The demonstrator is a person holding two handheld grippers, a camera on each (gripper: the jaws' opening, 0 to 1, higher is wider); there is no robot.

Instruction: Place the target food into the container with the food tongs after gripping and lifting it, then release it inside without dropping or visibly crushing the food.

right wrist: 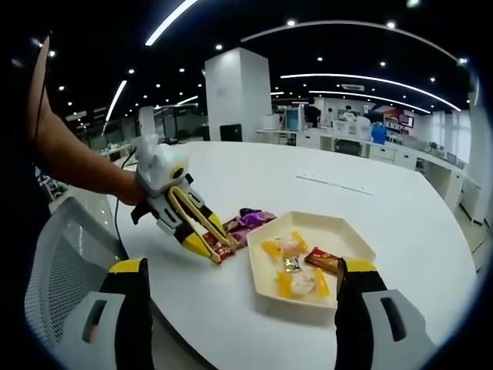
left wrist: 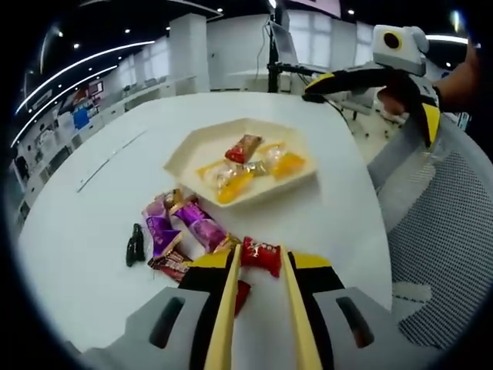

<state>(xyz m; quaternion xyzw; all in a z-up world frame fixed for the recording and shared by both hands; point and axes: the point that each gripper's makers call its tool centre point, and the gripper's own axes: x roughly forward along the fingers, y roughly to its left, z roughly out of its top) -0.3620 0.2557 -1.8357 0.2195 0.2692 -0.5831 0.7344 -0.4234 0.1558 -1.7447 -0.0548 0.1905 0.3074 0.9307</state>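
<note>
Tongs (left wrist: 262,258) on my left are straddling a red candy (left wrist: 261,256) at lower centre, blades either side and looking closed onto it, candy not yet lifted off the worktop (left wrist: 100,223). Right tongs (right wrist: 243,277) hang wide apart, holding nothing, at the bottom of the right gripper view. The tray (left wrist: 189,158), mid-frame, already holds several sweets (left wrist: 250,166), so part of the job looks done. Purple and red wrappers (left wrist: 185,223) wait lower left. Left to do: lift this one, carry it over, let go gently inside.
</note>
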